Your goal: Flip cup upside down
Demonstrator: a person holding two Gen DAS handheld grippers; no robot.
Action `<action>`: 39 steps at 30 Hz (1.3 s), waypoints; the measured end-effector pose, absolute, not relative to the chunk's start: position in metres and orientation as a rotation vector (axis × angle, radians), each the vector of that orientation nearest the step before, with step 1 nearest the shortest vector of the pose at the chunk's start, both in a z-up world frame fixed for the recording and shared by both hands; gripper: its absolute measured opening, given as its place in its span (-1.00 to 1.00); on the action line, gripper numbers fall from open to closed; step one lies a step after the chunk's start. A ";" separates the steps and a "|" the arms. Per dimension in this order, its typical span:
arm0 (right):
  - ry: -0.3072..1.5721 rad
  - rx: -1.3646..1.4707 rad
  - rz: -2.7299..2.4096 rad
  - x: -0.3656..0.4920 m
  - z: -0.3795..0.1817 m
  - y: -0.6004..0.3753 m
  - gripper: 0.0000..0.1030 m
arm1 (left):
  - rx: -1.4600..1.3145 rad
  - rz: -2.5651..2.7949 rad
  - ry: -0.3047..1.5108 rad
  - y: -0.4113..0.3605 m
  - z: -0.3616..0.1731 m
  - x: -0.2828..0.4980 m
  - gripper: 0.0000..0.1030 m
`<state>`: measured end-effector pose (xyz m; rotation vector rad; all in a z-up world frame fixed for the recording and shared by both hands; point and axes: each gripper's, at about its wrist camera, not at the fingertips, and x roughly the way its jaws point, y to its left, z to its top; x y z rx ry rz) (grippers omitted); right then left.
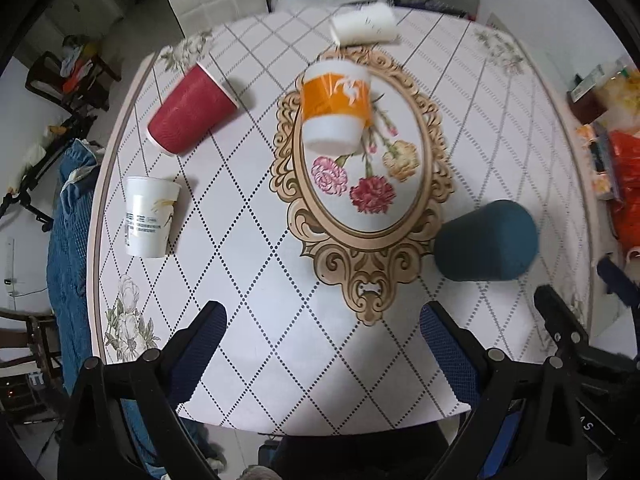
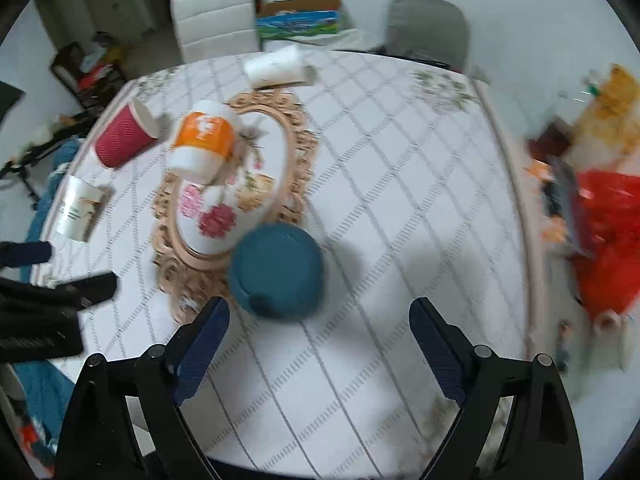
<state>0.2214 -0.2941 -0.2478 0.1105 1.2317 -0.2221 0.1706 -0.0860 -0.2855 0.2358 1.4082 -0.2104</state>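
We've got both claws hanging over the near edge of the round table [image 1: 280, 380] with its white diamond-pattern cloth. Our left gripper [image 1: 324, 332] has its blue-padded jaws spread wide with nothing between them, and same deal with our right gripper [image 2: 320, 320]: wide apart, holding nothing.

The teal ribbed paper cup [image 2: 278, 272] stands upside down just ahead of the right claw, at the near edge of the ornate oval flower print [image 1: 360, 184]. In the left view it's well off to the right [image 1: 486, 242].

Out on the far part of the oval sits the white cup with an orange band [image 1: 336, 106], also base-up. The red ribbed cup [image 1: 192, 110] lies tipped near the left rim, and a white printed cup [image 1: 150, 216] sits right by that left edge. Another white cup [image 1: 366, 24] lies on its side near the far edge.

Plenty of bare cloth between us and the cups, and the whole right half of the table in the right view is open.
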 end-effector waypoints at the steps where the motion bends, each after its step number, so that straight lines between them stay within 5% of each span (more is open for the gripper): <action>1: 1.229 0.111 -0.248 0.214 -0.243 -0.296 0.89 | 0.233 -0.217 1.395 -0.086 -0.280 0.166 0.92; 20: 1.098 0.155 -0.344 0.149 -0.165 -0.323 0.90 | 0.188 -0.184 1.207 -0.095 -0.206 0.101 0.94; 39: 0.926 0.118 -0.276 0.021 -0.014 -0.299 0.90 | 0.145 -0.198 1.024 -0.077 -0.088 -0.018 0.94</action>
